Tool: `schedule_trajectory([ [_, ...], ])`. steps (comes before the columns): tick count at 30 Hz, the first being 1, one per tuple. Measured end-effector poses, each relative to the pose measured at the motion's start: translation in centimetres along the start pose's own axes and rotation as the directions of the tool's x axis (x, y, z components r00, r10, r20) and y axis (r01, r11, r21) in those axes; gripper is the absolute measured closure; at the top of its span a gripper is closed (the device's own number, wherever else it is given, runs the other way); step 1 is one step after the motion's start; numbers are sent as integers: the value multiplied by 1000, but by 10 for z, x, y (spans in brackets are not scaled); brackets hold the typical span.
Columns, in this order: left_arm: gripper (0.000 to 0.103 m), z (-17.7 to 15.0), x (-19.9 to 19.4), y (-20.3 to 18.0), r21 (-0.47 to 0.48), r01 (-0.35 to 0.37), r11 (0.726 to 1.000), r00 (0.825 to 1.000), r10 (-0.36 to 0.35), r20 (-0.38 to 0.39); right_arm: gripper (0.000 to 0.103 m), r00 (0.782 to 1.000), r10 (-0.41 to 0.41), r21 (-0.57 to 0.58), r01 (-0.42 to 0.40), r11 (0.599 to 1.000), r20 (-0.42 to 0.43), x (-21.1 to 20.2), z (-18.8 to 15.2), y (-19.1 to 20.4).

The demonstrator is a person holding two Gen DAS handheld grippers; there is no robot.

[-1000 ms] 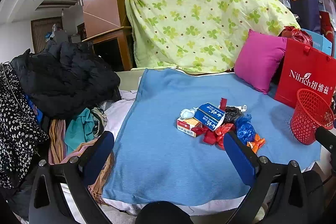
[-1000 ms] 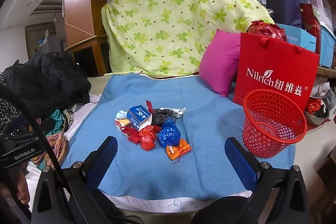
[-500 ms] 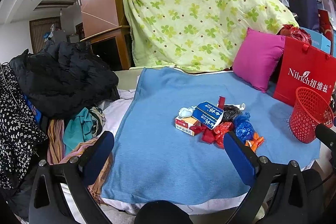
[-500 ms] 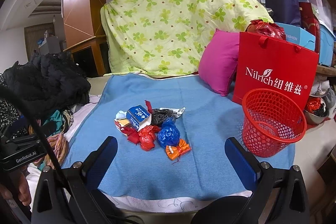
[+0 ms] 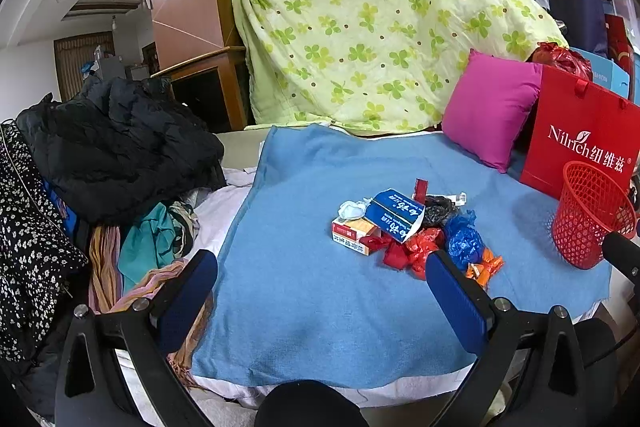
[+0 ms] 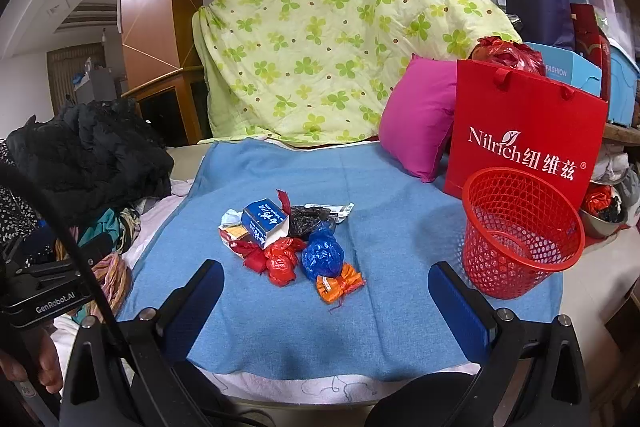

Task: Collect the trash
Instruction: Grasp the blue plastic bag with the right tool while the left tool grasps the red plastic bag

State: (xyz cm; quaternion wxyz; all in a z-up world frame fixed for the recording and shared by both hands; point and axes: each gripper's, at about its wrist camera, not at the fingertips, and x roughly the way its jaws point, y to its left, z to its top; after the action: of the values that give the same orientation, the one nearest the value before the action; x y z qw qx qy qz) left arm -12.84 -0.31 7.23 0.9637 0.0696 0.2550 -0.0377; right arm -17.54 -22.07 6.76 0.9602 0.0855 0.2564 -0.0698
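Blue blanket covers the bed and carries the whole task. On it lies a small heap of trash: a blue carton, a black plastic wad, a red wrapper, a blue plastic ball, and an orange wrapper nearest the right tool. The red mesh basket stands upright on the blanket's right part, well apart from the heap, just in front of a red paper bag and beside a pink cushion.

We hold the left tool and the right tool above the near edge of the blanket. Both have their jaws spread wide and nothing between them. Neither touches any item.

We judge that no piece has yet been collected, since the basket looks empty through its mesh. The step in hand is the first approach. To do it well, we would lead with the right tool toward the orange wrapper, which lies free at the heap's edge and closest to the basket. The jaws should straddle the wrapper's bulk and close on plastic alone, since a low pass may pinch the soft blanket as well. The light basket may tip if a tool knocks its rim.
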Motion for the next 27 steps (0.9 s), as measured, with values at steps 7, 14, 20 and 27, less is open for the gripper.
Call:
schedule_trajectory([
  [7, 0, 1, 5, 0, 7, 1, 1000, 1000, -1, -12, 0, 1000, -5, -12, 6, 1000, 18, 3, -3, 1],
  [14, 0, -3, 20, -3, 11, 4, 1000, 999, -3, -39, 0, 1000, 2, -3, -2, 1000, 4, 17, -6, -6],
  [20, 0, -18, 61, -5, 0, 17, 1000, 991, -17, -135, 0, 998, 25, 46, -22, 999, -66, 58, -14, -34],
  [27, 0, -35, 119, -1, -16, 12, 1000, 966, -16, -259, 0, 965, 151, 165, -117, 979, -213, 139, -18, -67],
])
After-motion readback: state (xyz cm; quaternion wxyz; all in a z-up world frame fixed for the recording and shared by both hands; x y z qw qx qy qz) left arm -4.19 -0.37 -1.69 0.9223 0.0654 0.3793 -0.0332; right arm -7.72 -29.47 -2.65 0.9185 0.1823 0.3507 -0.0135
